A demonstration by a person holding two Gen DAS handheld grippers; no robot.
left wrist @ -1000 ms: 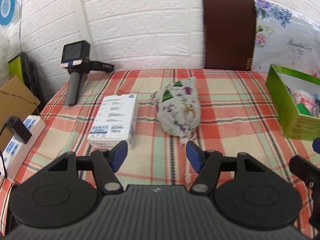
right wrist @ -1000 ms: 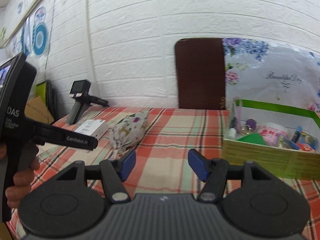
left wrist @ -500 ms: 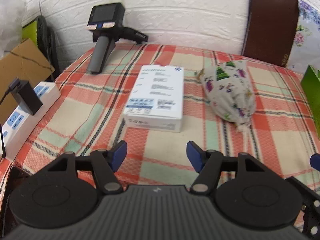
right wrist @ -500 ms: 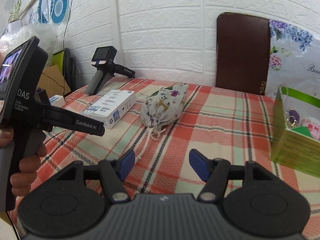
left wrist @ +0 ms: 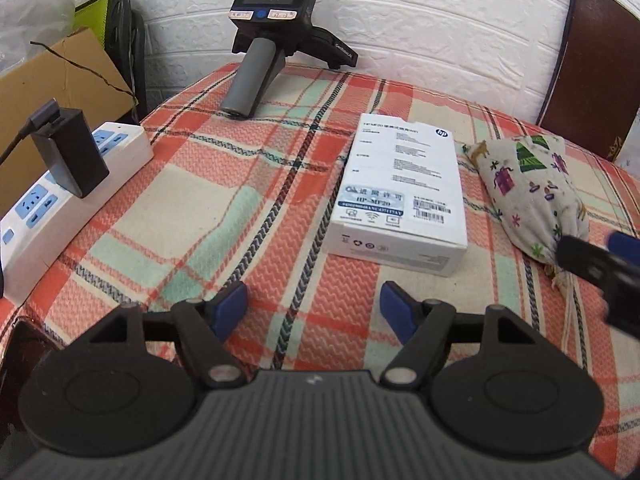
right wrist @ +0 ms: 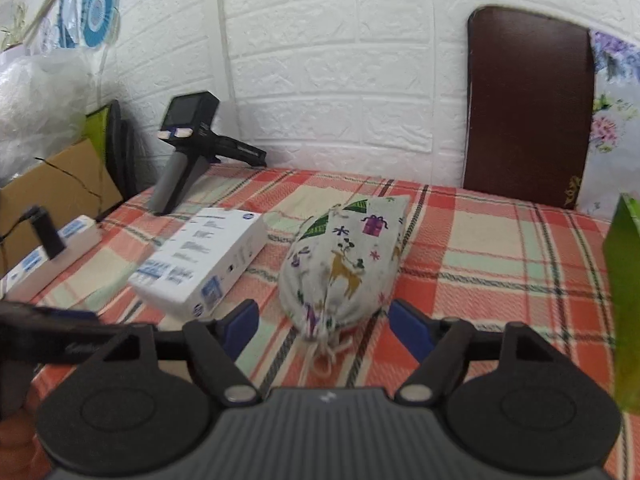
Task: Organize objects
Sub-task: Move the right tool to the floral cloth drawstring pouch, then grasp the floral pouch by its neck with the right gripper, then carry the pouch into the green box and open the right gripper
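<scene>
A white HP box (left wrist: 402, 196) lies flat on the plaid tablecloth (left wrist: 224, 200), just ahead and right of my open, empty left gripper (left wrist: 313, 308). A printed cloth drawstring pouch (left wrist: 532, 188) lies to the right of the box. In the right wrist view the pouch (right wrist: 344, 264) sits directly ahead of my open, empty right gripper (right wrist: 324, 326), its tied end between the blue fingertips (right wrist: 404, 320); the box (right wrist: 204, 258) is to its left. A green box (right wrist: 622, 300) stands at the right edge.
A spare handheld gripper device (left wrist: 272, 44) stands at the back left of the table. A white power strip with a black plug (left wrist: 60, 184) lies along the left edge. A brown chair back (right wrist: 528, 112) and white brick wall are behind. The right gripper (left wrist: 600, 268) shows at the right of the left wrist view.
Both grippers have moved forward and left toward the box and pouch, which now look larger. The green box has slid to the right edge of the right view. Both grippers stay open.
</scene>
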